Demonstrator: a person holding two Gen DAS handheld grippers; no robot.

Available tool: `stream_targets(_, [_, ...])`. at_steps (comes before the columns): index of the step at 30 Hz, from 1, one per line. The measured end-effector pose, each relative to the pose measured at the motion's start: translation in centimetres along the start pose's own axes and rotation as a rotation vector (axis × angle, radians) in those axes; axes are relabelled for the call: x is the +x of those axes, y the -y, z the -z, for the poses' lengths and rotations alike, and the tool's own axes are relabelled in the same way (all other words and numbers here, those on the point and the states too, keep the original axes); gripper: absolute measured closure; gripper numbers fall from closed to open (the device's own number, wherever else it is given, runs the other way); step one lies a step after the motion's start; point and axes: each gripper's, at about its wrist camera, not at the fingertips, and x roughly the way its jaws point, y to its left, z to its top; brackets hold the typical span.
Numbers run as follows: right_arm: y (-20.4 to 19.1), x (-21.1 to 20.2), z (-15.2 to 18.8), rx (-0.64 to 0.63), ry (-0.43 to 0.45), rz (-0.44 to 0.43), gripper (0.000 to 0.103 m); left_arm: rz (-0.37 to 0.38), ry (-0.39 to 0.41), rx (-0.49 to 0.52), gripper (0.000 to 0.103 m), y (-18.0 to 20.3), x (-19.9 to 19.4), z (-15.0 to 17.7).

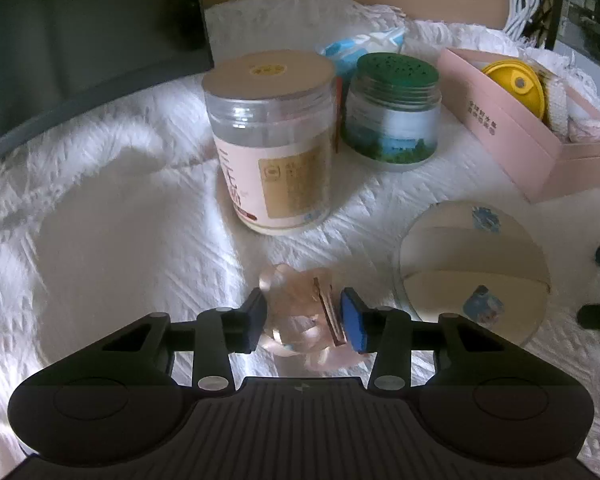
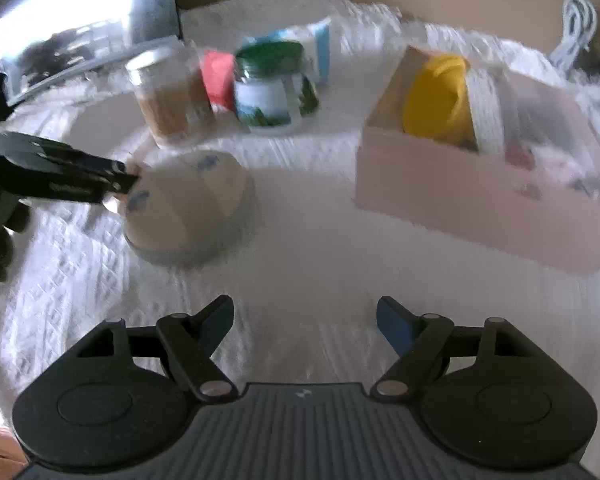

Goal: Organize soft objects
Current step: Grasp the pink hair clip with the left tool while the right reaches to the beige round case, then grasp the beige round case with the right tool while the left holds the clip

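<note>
Where legible, only box [image 1: 512, 128] glyphs.

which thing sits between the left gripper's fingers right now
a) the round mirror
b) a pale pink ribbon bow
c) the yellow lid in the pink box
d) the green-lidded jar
b: in the left wrist view the left gripper has its fingers closed on the pink ribbon bow, while the green-lidded jar, round mirror and yellow lid lie apart from it on the white cloth.
</note>
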Motion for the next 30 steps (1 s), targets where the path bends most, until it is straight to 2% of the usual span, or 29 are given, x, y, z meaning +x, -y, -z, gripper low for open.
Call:
stream_targets(5, [-0.7, 0.1, 1.1, -0.048, 0.018, 0.034, 0.013, 0.009, -0.009, -0.06, 0.059, -0.1, 0.0, 0.0])
stream_targets(7, [-0.9, 0.3, 1.4, -0.066, 0.013, 0.04, 0.003, -0.005, -0.013, -0.082, 0.059, 0.1, 0.0, 0.1])
stream_targets(9, [-1.0, 0.3, 1.7, -0.071, 0.016, 0.039, 0.0, -0.024, -0.011, -0.072, 0.059, 0.5, -0.1, 0.2])
stream_targets(16, [-1.1, 0.4, 2.0, -0.067, 0.034, 0.035, 0.0, -0.021, -0.016, -0.086, 0.059, 0.4, -0.4, 0.5])
stream_targets(20, [-1.1, 0.2, 2.2, -0.053, 0.032, 0.051, 0.0, -0.033, 0.008, -0.105, 0.083, 0.6, -0.9, 1.2])
stream_targets(21, [-1.2, 0.2, 2.2, -0.062, 0.032, 0.048, 0.0, -0.028, 0.016, -0.106, 0.083, 0.6, -1.0, 1.4])
stream_targets(25, [-0.5, 0.1, 1.0, -0.054, -0.02, -0.003, 0.001, -0.006, 0.038, -0.096, 0.086, 1.1, -1.8, 2.6])
stream_targets(30, [1.0, -1.5, -2.7, 0.081, 0.051, -0.139, 0.001, 0.03, 0.057, -0.141, 0.087, 1.0, -3.4, 3.3])
